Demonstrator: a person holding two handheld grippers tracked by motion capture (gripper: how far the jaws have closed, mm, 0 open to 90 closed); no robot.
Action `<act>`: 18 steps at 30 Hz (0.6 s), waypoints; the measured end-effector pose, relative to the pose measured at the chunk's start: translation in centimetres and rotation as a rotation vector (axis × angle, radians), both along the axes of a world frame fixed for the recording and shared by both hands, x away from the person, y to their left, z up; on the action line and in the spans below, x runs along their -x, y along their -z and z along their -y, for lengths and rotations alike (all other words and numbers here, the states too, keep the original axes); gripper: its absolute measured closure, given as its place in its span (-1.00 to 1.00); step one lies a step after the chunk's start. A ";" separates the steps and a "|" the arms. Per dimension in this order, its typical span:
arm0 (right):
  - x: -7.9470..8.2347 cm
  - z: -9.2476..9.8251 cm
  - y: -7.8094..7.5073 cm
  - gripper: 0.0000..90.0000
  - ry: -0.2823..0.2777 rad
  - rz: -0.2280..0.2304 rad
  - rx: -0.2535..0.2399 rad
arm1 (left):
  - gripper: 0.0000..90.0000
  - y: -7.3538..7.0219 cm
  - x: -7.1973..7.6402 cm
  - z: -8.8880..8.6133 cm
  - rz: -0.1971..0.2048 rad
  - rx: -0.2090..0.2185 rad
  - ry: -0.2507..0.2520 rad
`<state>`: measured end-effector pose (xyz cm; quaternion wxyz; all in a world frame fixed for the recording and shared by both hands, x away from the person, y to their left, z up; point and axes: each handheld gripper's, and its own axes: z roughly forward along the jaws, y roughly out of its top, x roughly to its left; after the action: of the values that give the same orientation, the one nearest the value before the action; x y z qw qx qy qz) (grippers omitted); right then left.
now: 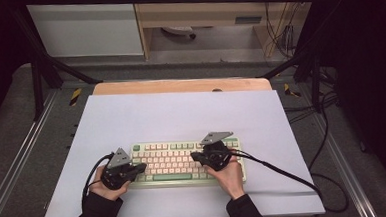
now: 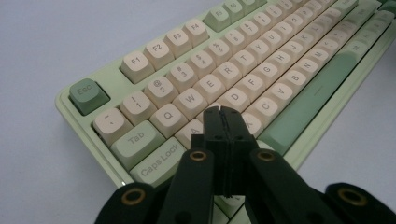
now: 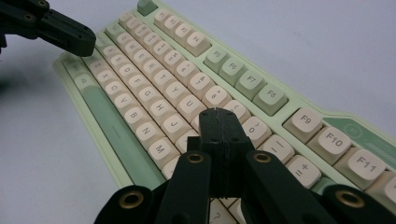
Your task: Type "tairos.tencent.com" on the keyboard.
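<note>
While the keyboard lies on the pale sheet over the wooden table, both hands hover at its ends; left gripper, jaws pressed together, tips over the A-S keys; right gripper, jaws together too, over the K-L keys
</note>
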<state>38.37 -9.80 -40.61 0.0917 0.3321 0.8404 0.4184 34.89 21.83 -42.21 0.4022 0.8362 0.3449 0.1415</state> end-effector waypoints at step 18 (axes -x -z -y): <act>1.2 2.7 -0.4 1.00 -0.005 -0.006 -0.017 | 0.99 -0.2 0.0 0.1 0.003 0.004 -0.002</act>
<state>37.12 -12.51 -40.26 0.0853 0.3322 0.8378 0.4247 34.89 21.70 -42.00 0.4043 0.8349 0.3453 0.1425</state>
